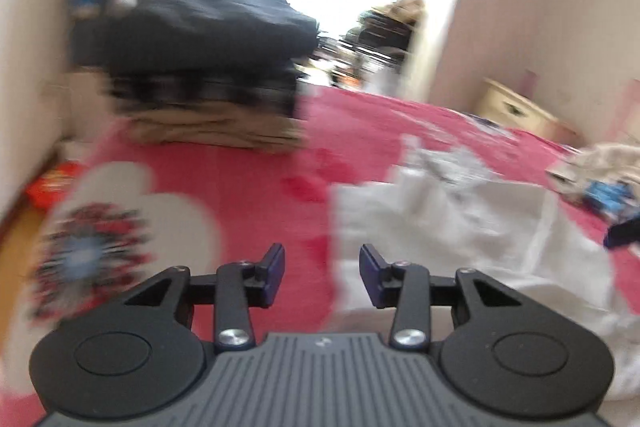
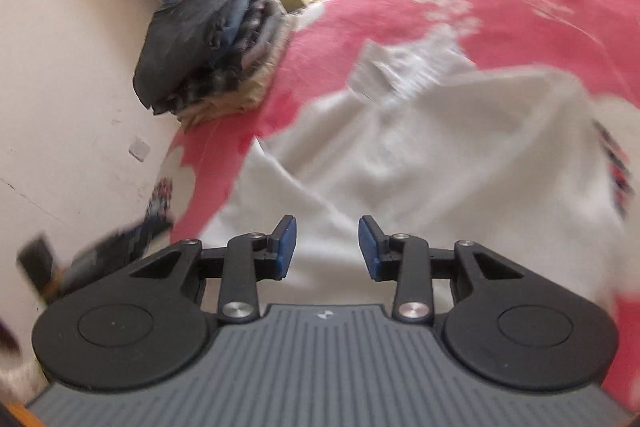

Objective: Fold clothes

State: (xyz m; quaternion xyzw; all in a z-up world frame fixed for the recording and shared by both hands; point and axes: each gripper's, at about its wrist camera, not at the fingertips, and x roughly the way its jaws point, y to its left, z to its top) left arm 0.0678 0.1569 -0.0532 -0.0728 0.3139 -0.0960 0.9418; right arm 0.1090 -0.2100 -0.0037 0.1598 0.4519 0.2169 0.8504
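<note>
Left gripper (image 1: 322,275): jaws apart, nothing between the pads, hanging over the red bedspread (image 1: 248,195), right on the left edge of the white garment (image 1: 452,227). Right gripper (image 2: 327,249): jaws apart too, empty, over the near part of the same white garment (image 2: 420,155), which fills that view from 6 out to 1 o'clock. Garment lies loosely on the bed, creased, with a folded-over flap toward its far end at 12 in the right wrist view. Both views are motion-blurred, so fine detail is unreliable. Left wrist view, near 8 o'clock: a big white flower print with a dark patterned centre (image 1: 88,259) on the spread. At 9, off the bed edge, an orange-red item (image 1: 52,183), too blurred to identify. At 3, a blue-patterned item (image 1: 608,197) and pale crumpled cloth (image 1: 604,155) on the spread, well apart from the garment. Further out at 11, a stack of folded clothes (image 1: 200,67), dark on top, tan at the bottom, sits near the wall; same stack (image 2: 208,43) at 10 in the right view. Nothing stands between the grippers and the garment. Far, at 2, a cream drawer unit (image 1: 516,107) against the wall; at 12, bright window glare.
</note>
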